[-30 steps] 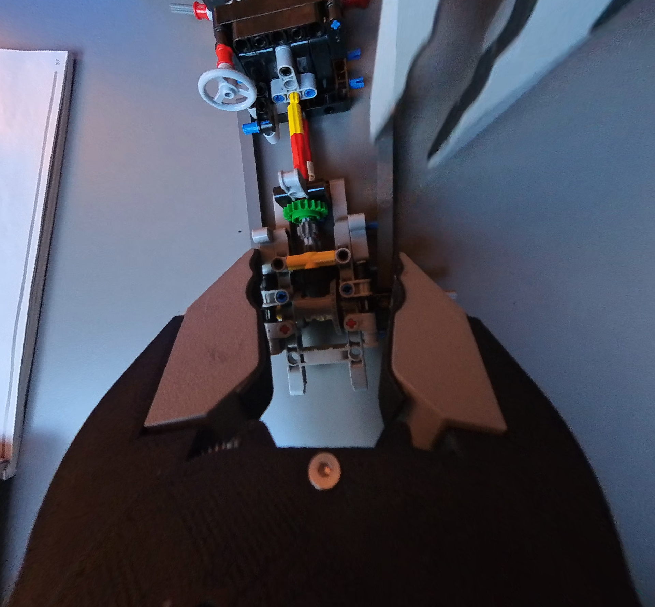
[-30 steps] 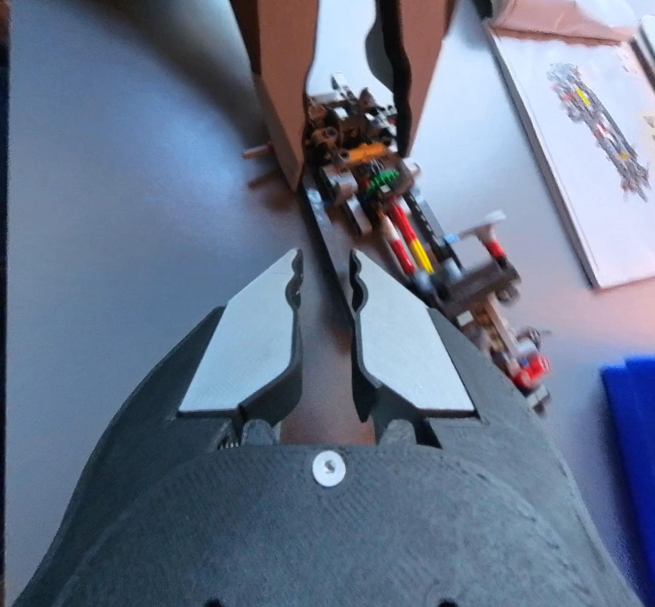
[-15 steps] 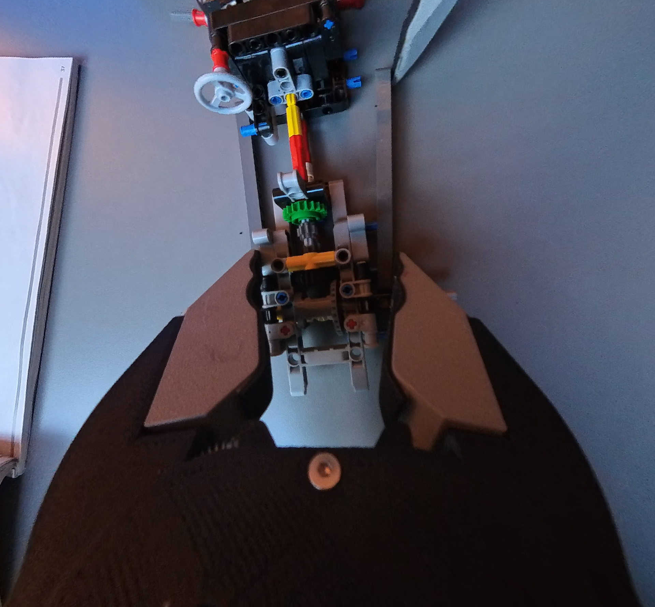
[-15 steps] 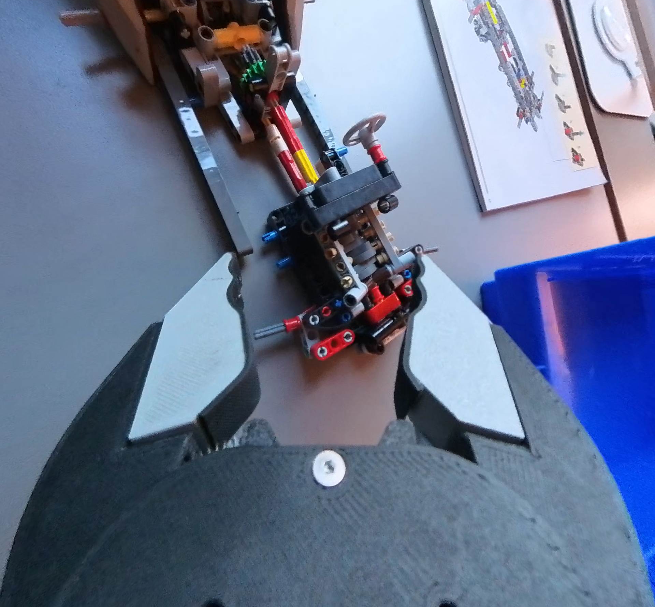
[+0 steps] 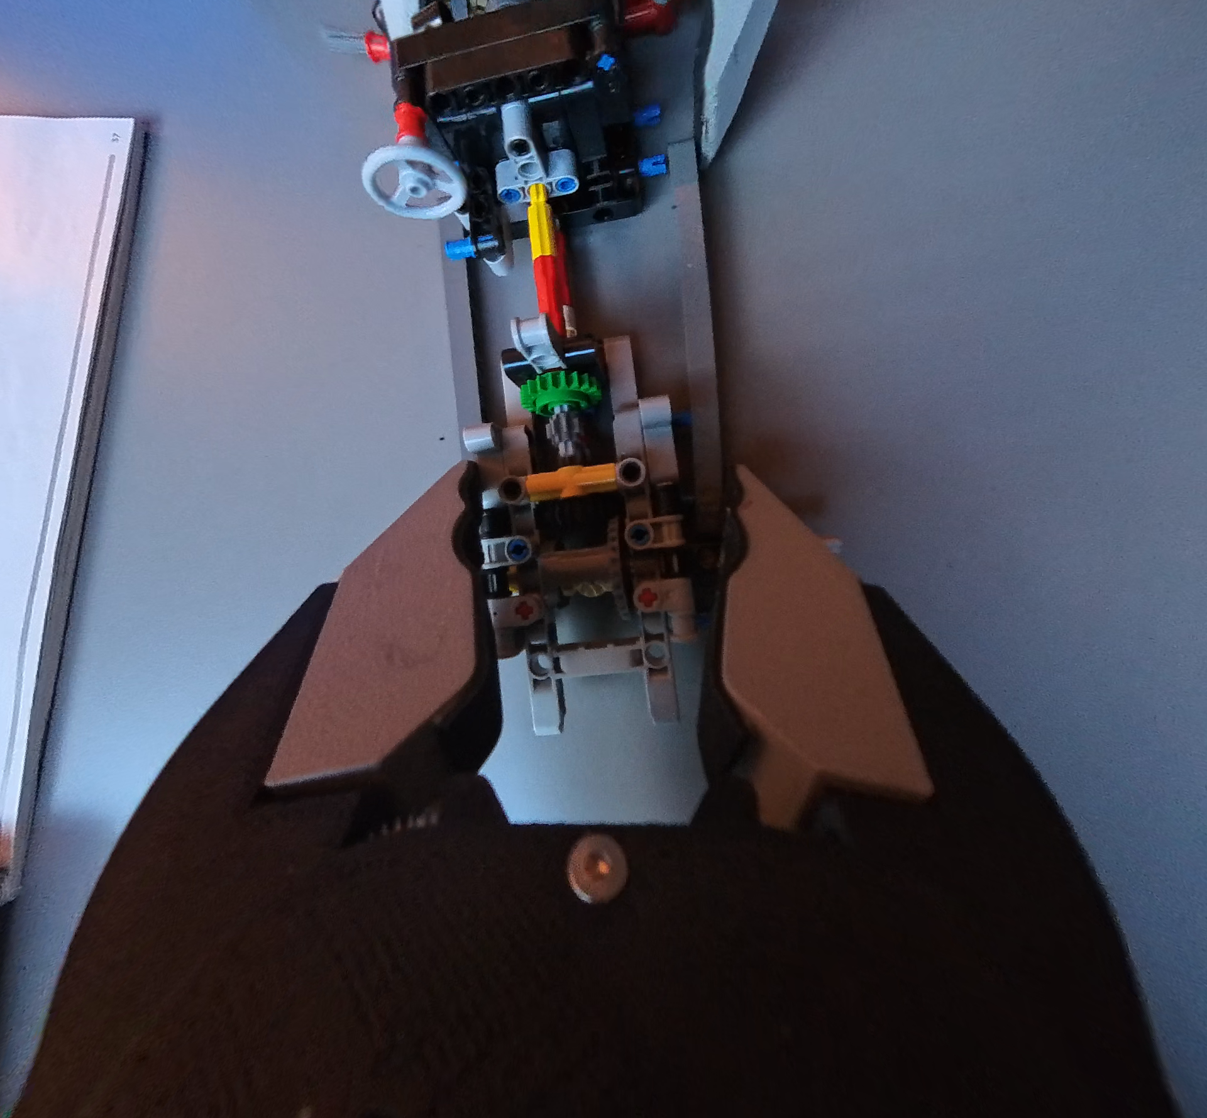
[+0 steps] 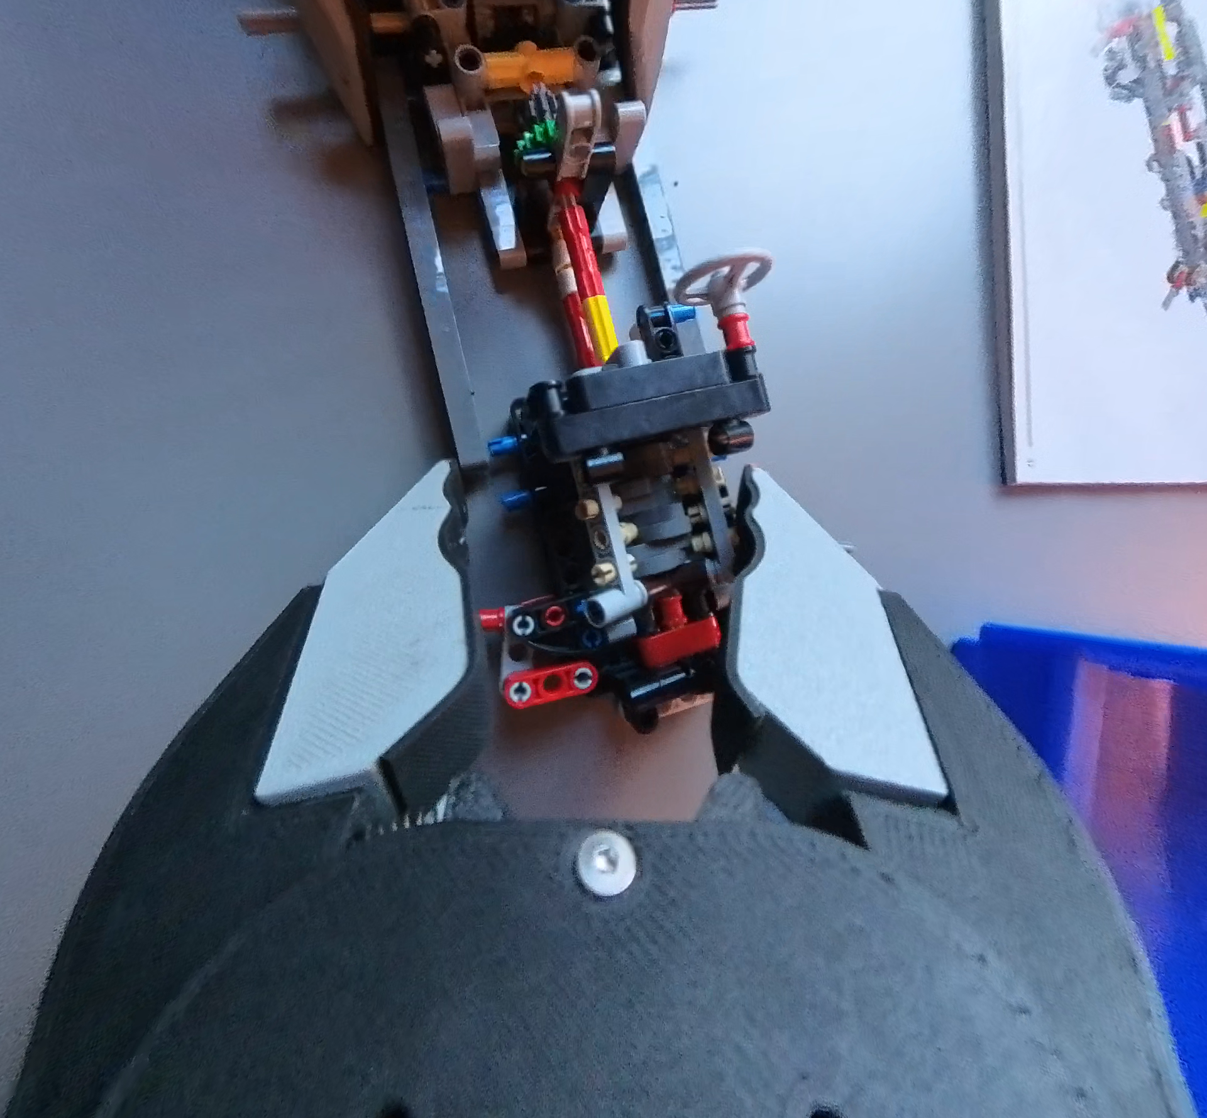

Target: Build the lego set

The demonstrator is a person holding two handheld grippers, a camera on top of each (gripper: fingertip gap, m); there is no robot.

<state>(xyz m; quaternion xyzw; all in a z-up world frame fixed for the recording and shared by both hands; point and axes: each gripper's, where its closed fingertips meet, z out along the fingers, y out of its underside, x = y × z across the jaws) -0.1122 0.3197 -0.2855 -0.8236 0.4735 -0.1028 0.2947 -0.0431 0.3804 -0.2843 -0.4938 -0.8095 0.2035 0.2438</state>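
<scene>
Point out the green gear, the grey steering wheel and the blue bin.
green gear (image 5: 560,393), left wrist view, on its toothed face.
grey steering wheel (image 5: 414,188), left wrist view, on its hub.
blue bin (image 6: 1123,760), right wrist view, on its side wall.

right claw (image 6: 601,538) now open astride brick chassis (image 6: 653,531) front end, earlier narrow alongside

Open instruction booklet (image 6: 1104,191) and blue bin (image 6: 1110,760) on grey table (image 5: 980,303).

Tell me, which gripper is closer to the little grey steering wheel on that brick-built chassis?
Right. The right gripper straddles the engine end, just short of the steering wheel; the left gripper clamps the opposite end, by the green gear.
</scene>
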